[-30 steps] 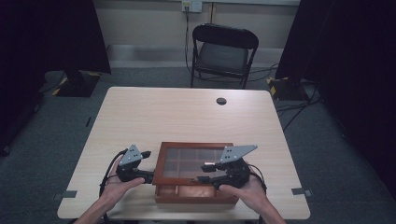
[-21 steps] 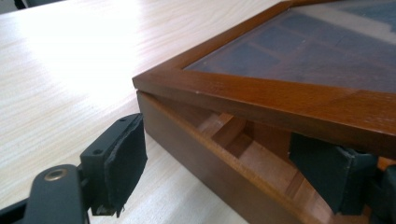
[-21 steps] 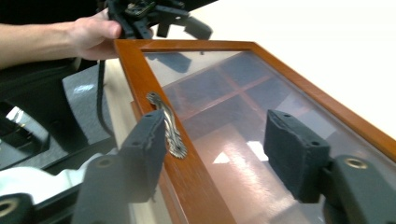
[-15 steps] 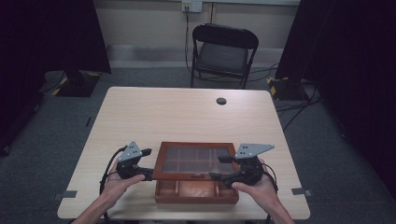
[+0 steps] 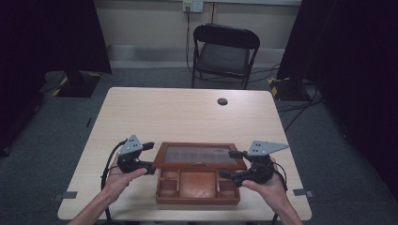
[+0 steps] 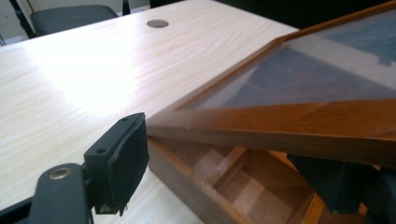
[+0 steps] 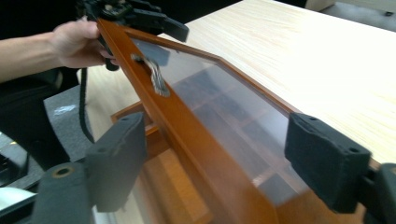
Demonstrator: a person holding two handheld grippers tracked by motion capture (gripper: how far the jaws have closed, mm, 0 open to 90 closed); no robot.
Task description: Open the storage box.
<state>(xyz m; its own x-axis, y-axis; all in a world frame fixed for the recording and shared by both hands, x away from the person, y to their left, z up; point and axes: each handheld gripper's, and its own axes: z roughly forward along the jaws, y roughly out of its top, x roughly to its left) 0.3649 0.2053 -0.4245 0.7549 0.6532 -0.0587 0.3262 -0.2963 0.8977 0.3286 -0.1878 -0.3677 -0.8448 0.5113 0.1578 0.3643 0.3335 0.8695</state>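
On the desk point(image 5: 187, 112), at 6 o'clock, sits the wooden box point(image 5: 197, 187), its glass lid point(image 5: 199, 155) raised. The left gripper point(image 5: 149, 157) clamps the lid's frame; the right gripper's point(image 5: 230, 164) jaws, just opening, straddle it untouching.

The glass-paned lid point(image 5: 199, 156) of the wooden box point(image 5: 197, 187) is raised further at its front edge, so more of the compartments is exposed. The right gripper point(image 5: 231, 164) is drawn outward, and its jaws have just been opening (the lid's frame stands between them, untouched by the pads).
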